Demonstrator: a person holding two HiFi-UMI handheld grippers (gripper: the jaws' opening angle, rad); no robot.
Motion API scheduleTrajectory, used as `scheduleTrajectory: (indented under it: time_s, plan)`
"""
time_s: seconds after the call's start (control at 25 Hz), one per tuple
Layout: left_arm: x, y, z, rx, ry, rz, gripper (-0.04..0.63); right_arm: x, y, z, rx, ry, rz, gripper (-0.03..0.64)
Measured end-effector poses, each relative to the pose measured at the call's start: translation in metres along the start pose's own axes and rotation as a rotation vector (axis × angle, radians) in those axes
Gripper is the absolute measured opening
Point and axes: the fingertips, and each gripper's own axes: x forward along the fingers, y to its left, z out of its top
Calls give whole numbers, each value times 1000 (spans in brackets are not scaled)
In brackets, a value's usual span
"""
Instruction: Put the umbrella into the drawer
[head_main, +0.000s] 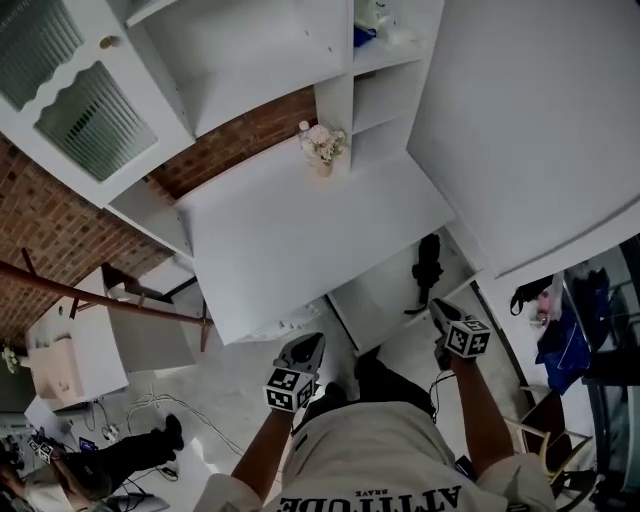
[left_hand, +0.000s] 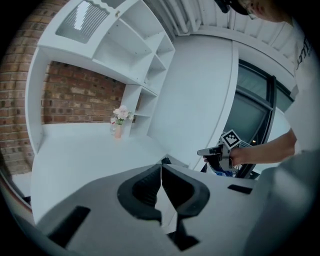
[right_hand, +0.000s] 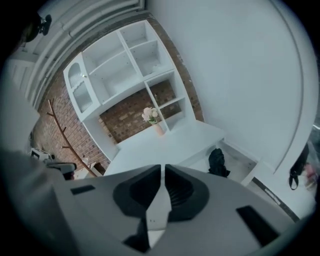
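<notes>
The black folded umbrella (head_main: 428, 265) lies inside the open white drawer (head_main: 380, 300) below the cabinet's countertop (head_main: 300, 230); in the right gripper view the umbrella (right_hand: 218, 162) rests at the drawer's (right_hand: 242, 161) back. My right gripper (head_main: 437, 308) hangs just in front of and above the drawer, shut, with nothing between its jaws (right_hand: 163, 170). My left gripper (head_main: 312, 342) is held to the left of the drawer, near the countertop's front edge, also shut and empty (left_hand: 161, 169). The left gripper view catches the right gripper (left_hand: 207, 151) off to its right.
A small vase of pale flowers (head_main: 322, 147) stands at the back of the countertop, under white open shelves (head_main: 250, 50). A brick wall (head_main: 50, 220), a wooden rail (head_main: 100, 300) and a low white cabinet (head_main: 75, 355) lie left. Dark bags (head_main: 565, 320) hang right.
</notes>
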Motion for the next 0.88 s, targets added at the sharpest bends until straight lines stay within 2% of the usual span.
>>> scheduleTrajectory:
  time_s: [0.24,0.4,0.6,0.88]
  plan:
    - [-46,1,-26,-8,-13,-12,28,-49,49,-21,-40,-62,30,34]
    - [-65,-9,-29,-7,-34,-47,26,-85,65,-31,-85,-110,-22,34]
    - [-76,-27,-29,6,-38,-89,26,-128,77,-46,-88,-143,-85,34]
    - [-78,-69,-20,20,-53,-132,26,-184,73,-50,-144,-178,-165,35]
